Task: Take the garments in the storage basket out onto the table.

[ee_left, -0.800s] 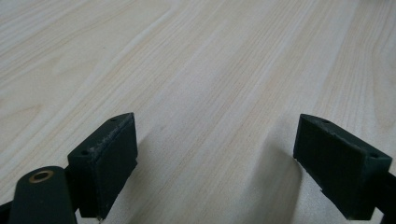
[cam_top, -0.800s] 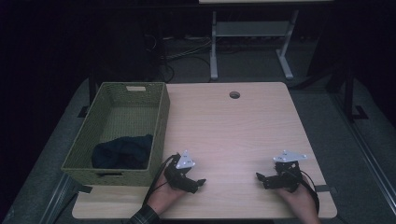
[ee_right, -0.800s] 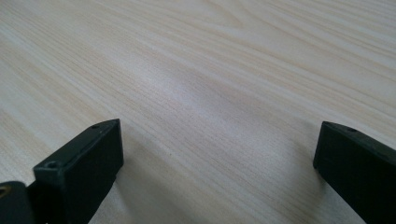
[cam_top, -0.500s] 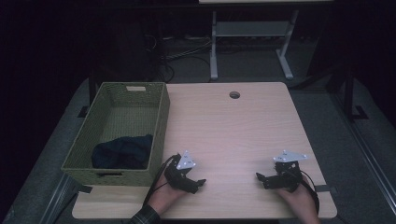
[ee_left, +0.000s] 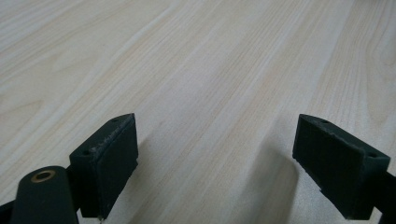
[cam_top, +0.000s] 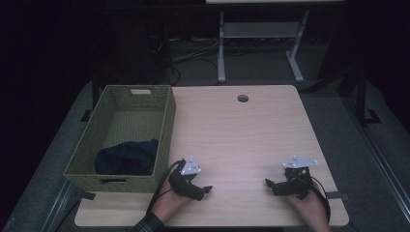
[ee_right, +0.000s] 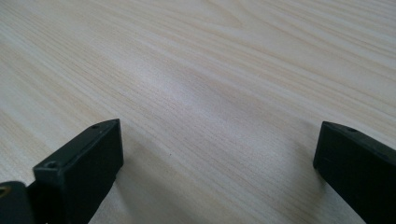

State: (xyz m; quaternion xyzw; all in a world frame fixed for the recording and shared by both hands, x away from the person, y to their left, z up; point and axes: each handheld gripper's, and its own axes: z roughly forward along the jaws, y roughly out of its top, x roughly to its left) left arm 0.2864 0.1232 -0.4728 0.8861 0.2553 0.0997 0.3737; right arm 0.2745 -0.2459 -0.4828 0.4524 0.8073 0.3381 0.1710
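- Dark room around a pale wooden table (cam_top: pixel 241 140) with a round cable hole near its far edge; bare tabletop between the hands
- Left gripper (cam_top: pixel 205 190) low at the near edge, just right of the basket, jaws spread, nothing between them
- Right gripper (cam_top: pixel 267 183) near the right corner, likewise released and empty
- Dark blue crumpled cloth (cam_top: pixel 126 157) lies in the near end of the woven green rectangular basket (cam_top: pixel 164 126)
- Judged: cloth untouched, handling it not yet begun

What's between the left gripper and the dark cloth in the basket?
In the high view, the basket's woven near-right wall stands between the left gripper and the dark cloth; apart from that there is bare table.
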